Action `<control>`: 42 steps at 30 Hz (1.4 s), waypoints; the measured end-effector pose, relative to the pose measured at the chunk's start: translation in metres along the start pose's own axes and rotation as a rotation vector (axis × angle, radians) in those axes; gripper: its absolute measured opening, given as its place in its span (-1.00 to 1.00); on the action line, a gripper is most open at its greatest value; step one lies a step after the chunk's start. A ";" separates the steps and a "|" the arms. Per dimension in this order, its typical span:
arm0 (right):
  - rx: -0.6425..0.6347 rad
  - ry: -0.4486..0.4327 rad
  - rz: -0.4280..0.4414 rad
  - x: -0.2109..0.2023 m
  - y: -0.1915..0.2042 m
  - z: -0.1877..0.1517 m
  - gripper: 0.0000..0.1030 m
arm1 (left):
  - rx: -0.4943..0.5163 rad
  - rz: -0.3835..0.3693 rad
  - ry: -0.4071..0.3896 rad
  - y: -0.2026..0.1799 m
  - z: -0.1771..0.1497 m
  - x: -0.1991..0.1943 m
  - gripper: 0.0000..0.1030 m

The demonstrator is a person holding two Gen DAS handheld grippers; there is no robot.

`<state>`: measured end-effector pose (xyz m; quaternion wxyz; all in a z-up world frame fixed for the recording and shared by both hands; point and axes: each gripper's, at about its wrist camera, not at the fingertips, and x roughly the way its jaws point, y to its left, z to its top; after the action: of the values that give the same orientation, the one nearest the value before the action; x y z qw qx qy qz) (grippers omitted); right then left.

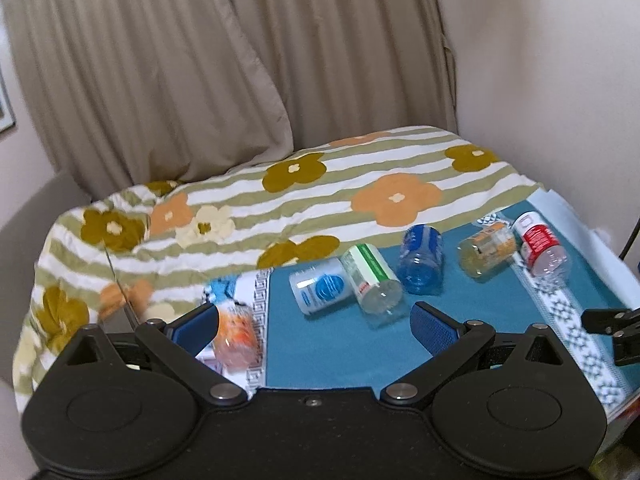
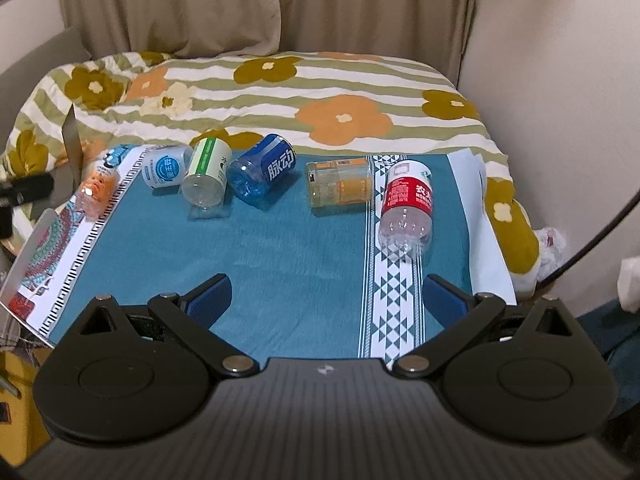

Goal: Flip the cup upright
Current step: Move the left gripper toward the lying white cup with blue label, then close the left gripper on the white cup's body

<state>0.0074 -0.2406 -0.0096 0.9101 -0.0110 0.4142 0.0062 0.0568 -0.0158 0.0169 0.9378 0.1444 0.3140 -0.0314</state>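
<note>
A: How were the left tongs (image 1: 316, 320) and right tongs (image 2: 326, 292) held?

B: Both were seen spread wide with nothing between the pads, poised above the near edge of the teal mat (image 2: 280, 264), probably so that a cup could be approached sideways.

A: And where were the cups found?

B: Six cut-bottle cups were laid on their sides in a row across the far part of the mat. The red-labelled cup (image 2: 408, 200) was placed nearest the right tongs, on the patterned strip. The orange cup (image 1: 236, 332) was seen just beside the left tongs' left pad. None had been set upright. Beyond them, the flowered bedspread (image 2: 320, 84) was spread.
</note>
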 end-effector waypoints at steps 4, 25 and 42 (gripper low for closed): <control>0.022 0.019 0.005 0.018 0.002 0.012 1.00 | 0.091 -0.026 0.000 0.013 0.014 0.028 1.00; 0.255 0.236 -0.108 0.131 0.042 0.045 1.00 | 0.523 -0.366 0.271 0.035 0.041 0.242 1.00; 0.376 0.312 -0.159 0.168 0.042 0.034 1.00 | 0.765 -0.469 0.317 0.005 0.019 0.291 0.40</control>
<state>0.1424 -0.1976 -0.1140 0.8190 0.1250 0.5412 -0.1440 0.3014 -0.0074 -0.1417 0.7254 0.4076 0.4434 -0.3333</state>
